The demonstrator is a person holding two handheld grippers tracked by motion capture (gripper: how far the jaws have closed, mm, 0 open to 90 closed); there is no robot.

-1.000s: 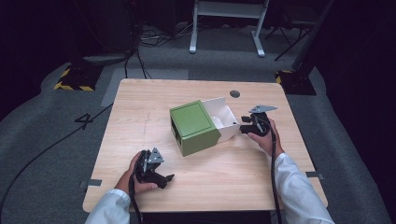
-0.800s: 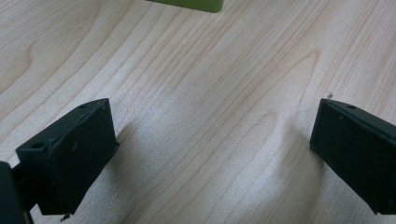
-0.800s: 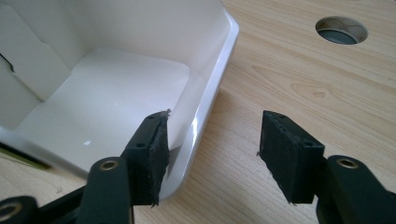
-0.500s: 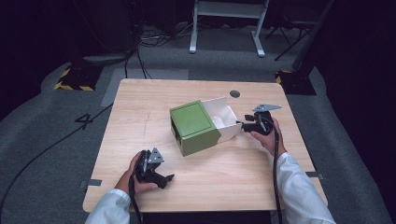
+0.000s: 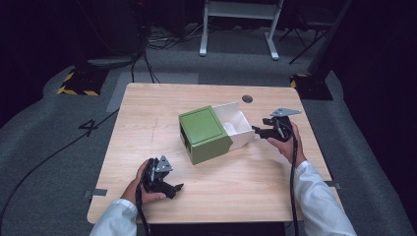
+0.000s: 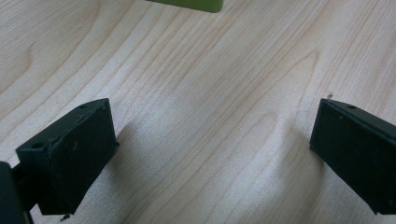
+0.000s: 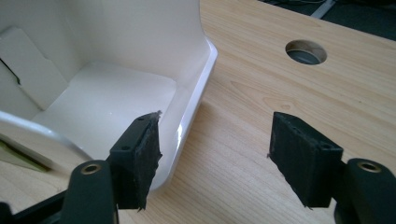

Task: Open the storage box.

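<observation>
Evidently the white glossy cardboard tray [image 5: 238,129], drawn partway out of the green cardboard sleeve [image 5: 204,133] at the middle of the wooden table [image 5: 147,113], is judged light, thin-walled, slick and easily crushed; it is best taken at its rounded end wall. The right gripper [image 7: 212,161], just beside that wall, has just been opening, its jaws parted with nothing pinched. The left gripper [image 6: 210,154], well apart from the sleeve, is held spread over bare wood.

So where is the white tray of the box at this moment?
In the high view the white tray sticks out of the green sleeve near the table's middle, on its right side, just in front of the right gripper, whose jaws have just been opening.
</observation>
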